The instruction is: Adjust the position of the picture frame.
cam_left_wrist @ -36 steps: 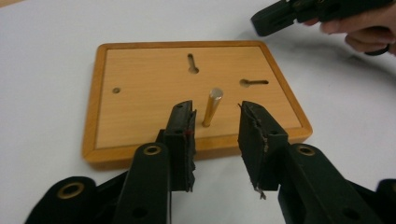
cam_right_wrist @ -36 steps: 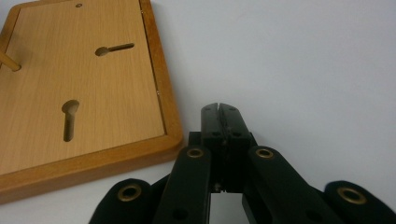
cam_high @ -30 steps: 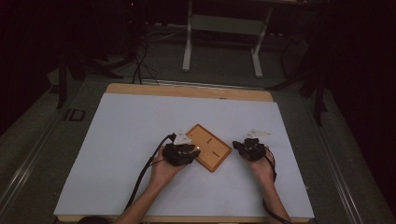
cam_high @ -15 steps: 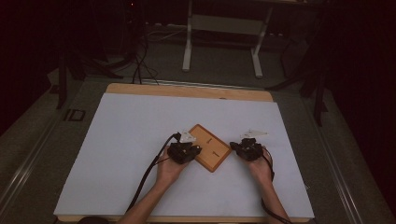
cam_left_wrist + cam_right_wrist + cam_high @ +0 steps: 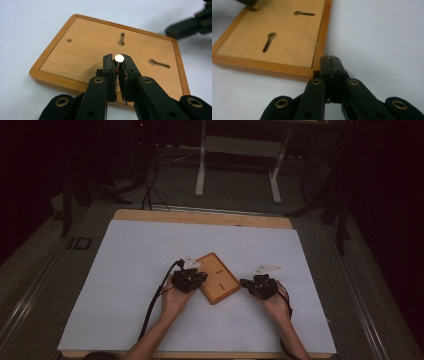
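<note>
Table (image 5: 125,270), a wide surface under a white sheet with a bare wooden strip along its far edge, carries everything here. Near its middle, somewhat toward the near edge, lies a flat rectangular wooden board (image 5: 216,277) with a raised rim, turned so that one corner points at the near edge; two keyhole slots (image 5: 121,39) and one small round hole (image 5: 69,40) are cut in its face. The left gripper (image 5: 198,279), black with a cable trailing toward the near edge, sits at the board's left side with its tips over the board's near-left rim. Its jaws have just been closing and now stand almost together, pinching the thin shaft of a small metal pin with a round, flat, silvery head (image 5: 119,58); the head stands just above the jaw tips, over the board's face and between the two slots. The right gripper (image 5: 243,283), also black, lies on the white sheet just beside the board's right rim, its tips close to the rim but, in the right gripper view (image 5: 331,59), apart from it. Its jaws are pressed fully together with nothing between them.
</note>
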The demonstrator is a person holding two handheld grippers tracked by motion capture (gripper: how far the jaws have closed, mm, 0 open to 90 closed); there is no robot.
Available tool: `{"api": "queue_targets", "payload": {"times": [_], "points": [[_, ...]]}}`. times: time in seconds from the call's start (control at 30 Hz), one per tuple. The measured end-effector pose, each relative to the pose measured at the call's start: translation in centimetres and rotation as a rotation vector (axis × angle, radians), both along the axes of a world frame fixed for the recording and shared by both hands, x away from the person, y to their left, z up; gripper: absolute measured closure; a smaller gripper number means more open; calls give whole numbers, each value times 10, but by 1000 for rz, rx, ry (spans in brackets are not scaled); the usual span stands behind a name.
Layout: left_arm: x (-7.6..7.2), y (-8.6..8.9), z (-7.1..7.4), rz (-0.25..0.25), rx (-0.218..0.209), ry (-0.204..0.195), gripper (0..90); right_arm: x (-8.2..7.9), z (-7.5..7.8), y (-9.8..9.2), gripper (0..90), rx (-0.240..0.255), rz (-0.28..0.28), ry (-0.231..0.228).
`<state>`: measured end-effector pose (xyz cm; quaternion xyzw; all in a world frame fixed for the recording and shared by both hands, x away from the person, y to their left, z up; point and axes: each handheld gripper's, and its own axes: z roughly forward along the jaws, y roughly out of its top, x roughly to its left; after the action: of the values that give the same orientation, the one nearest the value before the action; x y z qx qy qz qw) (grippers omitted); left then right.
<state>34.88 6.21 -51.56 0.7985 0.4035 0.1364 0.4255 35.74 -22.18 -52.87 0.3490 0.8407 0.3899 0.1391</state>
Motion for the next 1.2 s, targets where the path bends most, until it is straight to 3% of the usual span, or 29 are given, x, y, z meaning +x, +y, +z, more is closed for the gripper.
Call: {"api": "queue_targets", "payload": {"times": [0.1,0.2,0.33,0.47,0.63,0.8,1.1,1.2], "points": [[1,5,0,30,-8,6,840,-3,1,5,900,6,22,3],[2,14,-3,92,-30,23,840,-8,1,16,900,12,68,9],[2,20,-2,119,-43,31,841,-10,3,23,900,-7,93,-3],[2,28,-4,155,-3,25,840,-9,2,19,900,-4,82,-3],[5,41,-4,202,-11,21,841,-8,2,13,900,-1,66,-6],[9,50,-6,287,-44,28,830,-7,1,9,900,3,53,-5],[12,45,-7,341,-58,49,796,-6,-1,8,900,-2,46,-6],[14,45,-8,363,-104,82,806,-5,-2,8,900,-1,44,-6]]}}
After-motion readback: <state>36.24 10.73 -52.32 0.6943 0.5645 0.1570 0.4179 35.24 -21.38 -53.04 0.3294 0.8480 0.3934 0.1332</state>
